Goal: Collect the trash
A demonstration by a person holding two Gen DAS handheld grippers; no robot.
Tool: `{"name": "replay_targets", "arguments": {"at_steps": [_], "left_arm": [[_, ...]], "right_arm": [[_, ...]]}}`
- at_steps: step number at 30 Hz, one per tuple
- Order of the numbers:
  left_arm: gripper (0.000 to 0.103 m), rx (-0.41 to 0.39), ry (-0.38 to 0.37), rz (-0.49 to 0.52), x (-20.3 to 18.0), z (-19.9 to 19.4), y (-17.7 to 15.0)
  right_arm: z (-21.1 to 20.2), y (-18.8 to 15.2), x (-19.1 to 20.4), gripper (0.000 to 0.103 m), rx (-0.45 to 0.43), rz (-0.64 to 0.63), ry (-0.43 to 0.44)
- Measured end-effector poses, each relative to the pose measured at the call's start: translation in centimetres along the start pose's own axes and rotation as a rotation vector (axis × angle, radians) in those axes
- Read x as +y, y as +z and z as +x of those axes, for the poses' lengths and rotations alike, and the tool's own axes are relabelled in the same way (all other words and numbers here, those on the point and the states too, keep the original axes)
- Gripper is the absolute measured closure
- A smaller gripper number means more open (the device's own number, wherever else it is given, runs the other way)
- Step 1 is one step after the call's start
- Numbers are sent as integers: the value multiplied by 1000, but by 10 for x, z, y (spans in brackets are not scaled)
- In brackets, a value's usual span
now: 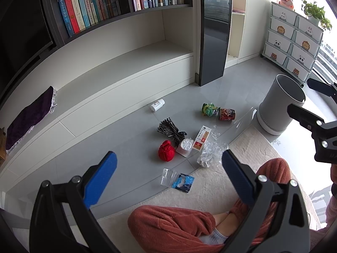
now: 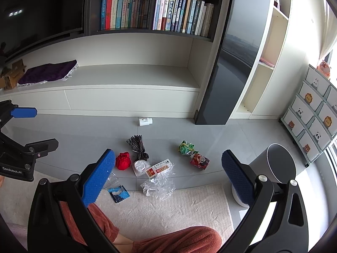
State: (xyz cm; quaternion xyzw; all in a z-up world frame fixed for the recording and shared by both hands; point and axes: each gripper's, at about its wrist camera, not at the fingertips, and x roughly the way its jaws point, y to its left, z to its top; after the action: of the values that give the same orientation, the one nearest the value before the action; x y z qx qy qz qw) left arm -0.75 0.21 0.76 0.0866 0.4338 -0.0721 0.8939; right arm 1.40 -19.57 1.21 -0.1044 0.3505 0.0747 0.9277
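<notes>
Trash scattered on floor left of bin (image 2: 278, 164); can (image 2: 199, 160) nearest bin, lying on side, long axis pointing toward it. Right gripper (image 2: 166, 177) nearer bin, fingers spread, empty. Left gripper (image 1: 168, 177) likewise released, hovering above cup (image 1: 168, 176)

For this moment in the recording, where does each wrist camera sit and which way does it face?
Left wrist: on the left gripper, held above the person's crossed legs, facing forward and down at floor litter and the grey bin; the right gripper shows at the right edge.
Right wrist: on the right gripper, facing the same way; the left gripper shows at the left edge, legs below.
Shared: red pouch, red can, white bottle, bookshelf.
</notes>
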Motion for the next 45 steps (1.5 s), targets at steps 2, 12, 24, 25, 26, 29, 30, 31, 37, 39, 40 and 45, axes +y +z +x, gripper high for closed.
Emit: {"name": "replay_targets", "arguments": {"at_steps": [2, 12, 24, 25, 26, 29, 30, 31, 37, 39, 40, 45], "left_arm": [[4, -1, 0, 0, 0, 0, 0], [4, -3, -1, -2, 2, -2, 0], [4, 1, -17, -28, 9, 16, -13], [4, 4, -19, -32, 9, 20, -16], [4, 8, -23, -35, 10, 24, -18], [4, 27, -35, -49, 13, 39, -26], [4, 31, -41, -52, 14, 44, -28], [4, 33, -45, -54, 14, 50, -30], [4, 38, -88, -62, 11, 87, -53], [4, 60, -111, -69, 9, 106, -61], [4, 70, -126, -71, 8, 116, -67], [4, 110, -118, -51, 3, 172, -89]], "right_arm": [[0, 0, 1, 6, -1, -2, 3], [-3, 0, 4, 6, -8, -6, 9], [15, -12, 9, 6, 18, -18, 3], [20, -15, 10, 6, 23, -20, 1], [26, -18, 12, 6, 30, -20, 0], [47, -28, 14, 6, 58, -10, 15], [55, -32, 15, 6, 69, -2, 23], [64, -36, 16, 6, 80, 7, 27], [124, -69, 15, 6, 134, 64, 37], [144, -80, 13, 6, 146, 83, 25], [154, -86, 13, 6, 147, 89, 20], [201, -114, 11, 6, 175, 121, -6]]}}
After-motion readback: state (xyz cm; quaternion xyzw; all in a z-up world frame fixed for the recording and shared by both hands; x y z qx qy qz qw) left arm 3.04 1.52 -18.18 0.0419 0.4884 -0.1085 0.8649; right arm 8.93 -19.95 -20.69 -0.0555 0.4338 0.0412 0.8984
